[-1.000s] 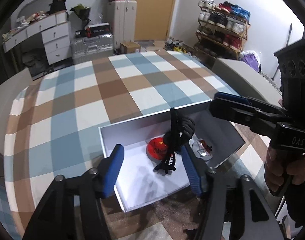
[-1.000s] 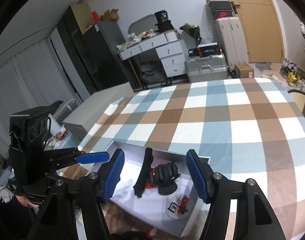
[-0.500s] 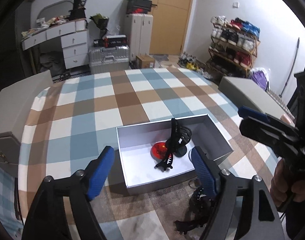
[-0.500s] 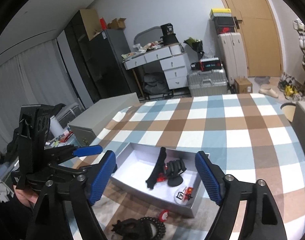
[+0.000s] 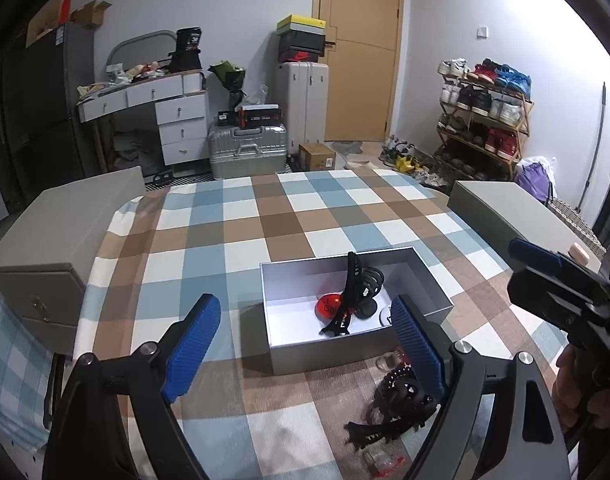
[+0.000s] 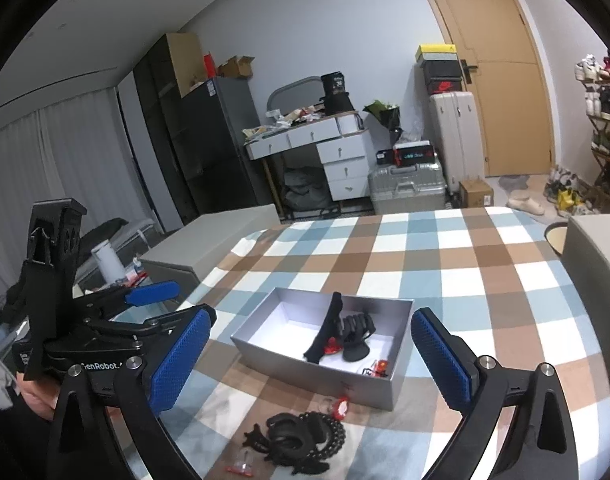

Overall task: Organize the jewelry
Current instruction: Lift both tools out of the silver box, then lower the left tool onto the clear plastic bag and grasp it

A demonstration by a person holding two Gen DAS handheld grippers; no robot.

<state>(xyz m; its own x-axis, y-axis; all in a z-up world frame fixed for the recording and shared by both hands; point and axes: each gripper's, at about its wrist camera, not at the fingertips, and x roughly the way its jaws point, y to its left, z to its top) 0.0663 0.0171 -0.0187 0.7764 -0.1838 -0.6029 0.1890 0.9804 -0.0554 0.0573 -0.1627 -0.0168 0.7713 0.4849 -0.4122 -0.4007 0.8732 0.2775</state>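
Both wrist views look down, from near, at the silver box (image 5: 357, 356) (image 6: 305, 364).

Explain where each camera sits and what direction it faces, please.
Left wrist: on the left tool, facing the grey box and door; the right tool and hand show at right.
Right wrist: on the right tool, facing the box and desk; the left tool shows at left.
Shared: box, black hair clip, checked tablecloth.

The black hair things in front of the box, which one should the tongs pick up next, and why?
Probably the black hair clip pile lying on the tablecloth just outside the grey box. Both the left tongs and right tongs are opening with nothing between them, so lowering the right tongs onto it seems sensible.
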